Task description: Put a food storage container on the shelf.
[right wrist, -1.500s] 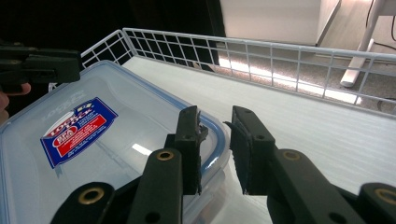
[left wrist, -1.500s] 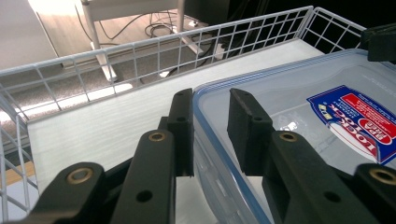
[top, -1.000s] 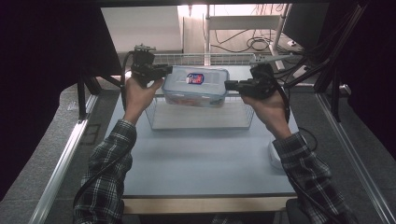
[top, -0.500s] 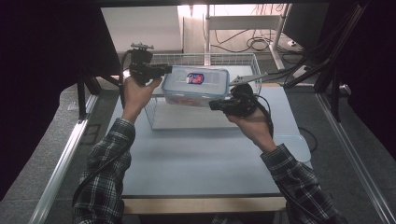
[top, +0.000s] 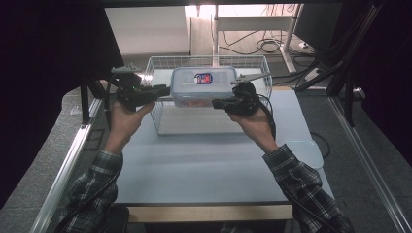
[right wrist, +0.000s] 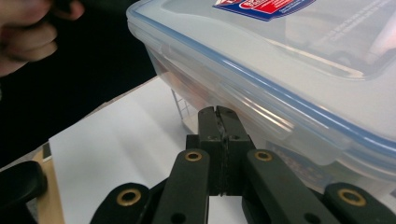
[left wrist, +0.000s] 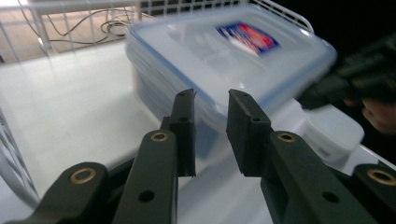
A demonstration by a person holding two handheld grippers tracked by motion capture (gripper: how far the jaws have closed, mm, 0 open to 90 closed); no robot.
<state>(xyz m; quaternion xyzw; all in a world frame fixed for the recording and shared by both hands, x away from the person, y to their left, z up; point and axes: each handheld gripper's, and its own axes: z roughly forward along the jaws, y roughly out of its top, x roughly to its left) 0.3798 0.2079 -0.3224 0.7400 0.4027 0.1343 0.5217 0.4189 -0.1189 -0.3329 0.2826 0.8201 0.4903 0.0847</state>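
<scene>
A clear lidded container [top: 204, 85] with a blue seal and a red-and-blue label sits in a white wire basket [top: 160, 124]. My left gripper [top: 165, 90] points in from the basket's left side. Its jaws stand a little apart with nothing between them [left wrist: 211, 100], and the container's corner [left wrist: 224, 51] lies just beyond. My right gripper [top: 216, 103] is at the container's front right, jaws pressed together [right wrist: 218, 112] with nothing held. It sits close under the container's lid edge [right wrist: 289, 60]; I cannot tell if it touches.
The basket stands at the back of a pale table [top: 204, 165]. A small white lidded tub [top: 301, 150] rests near the table's right edge, also visible past the left gripper [left wrist: 334, 133]. Metal rails run along both sides, with cables behind the basket.
The right hand has moved left and down, to the container's front right. The left hand has dropped toward the near side, its gripper now pointing right at the container.
</scene>
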